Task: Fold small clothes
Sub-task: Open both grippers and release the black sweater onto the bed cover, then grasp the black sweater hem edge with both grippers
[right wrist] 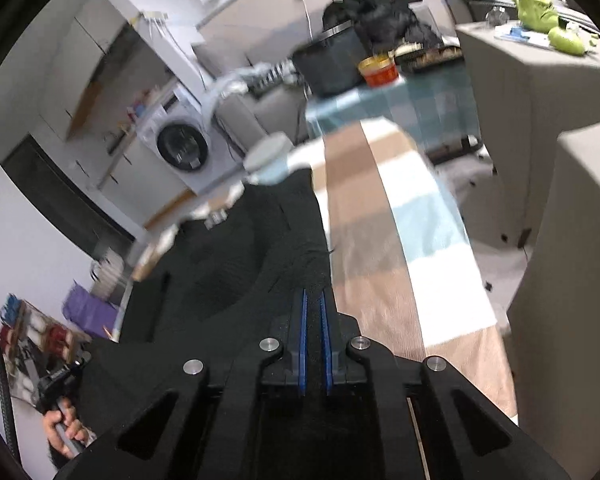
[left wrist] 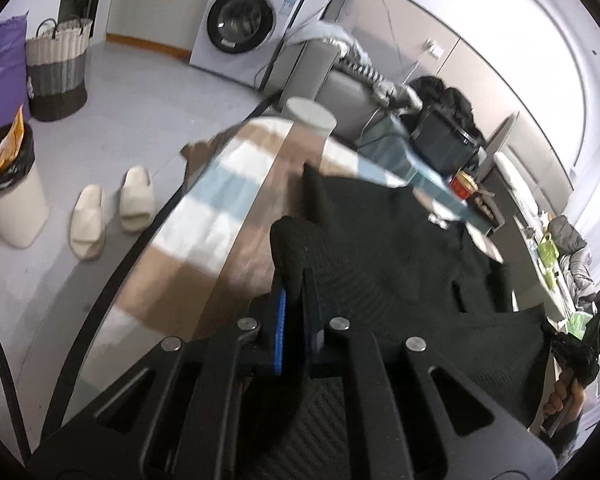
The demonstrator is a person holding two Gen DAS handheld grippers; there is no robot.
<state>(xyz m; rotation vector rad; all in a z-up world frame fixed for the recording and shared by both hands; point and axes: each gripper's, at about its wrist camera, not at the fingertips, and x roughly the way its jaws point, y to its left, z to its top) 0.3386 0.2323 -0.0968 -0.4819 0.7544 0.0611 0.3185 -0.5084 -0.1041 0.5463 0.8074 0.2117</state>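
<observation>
Both wrist cams sit right behind their fingers, looking down close from opposite ends, sharing the black garment (left wrist: 400, 240) (right wrist: 236, 248) and striped cloth (left wrist: 204, 220) (right wrist: 400, 216).

A black ribbed knit garment (left wrist: 400, 240) lies rumpled across the striped cloth-covered table (left wrist: 204, 216), two edges lifted.

Left gripper (left wrist: 296, 280) fingertips buried in bunched black garment (left wrist: 400, 248), tips not visible. Right gripper (right wrist: 315, 300) same: tips hidden under a fold of the garment (right wrist: 236, 264). Striped cloth (left wrist: 204, 224) motion-blurred (both views), far edge smeared. Garment's near part runs behind the gripper bodies. Red tin (right wrist: 378, 70) label too blurred to read.
</observation>
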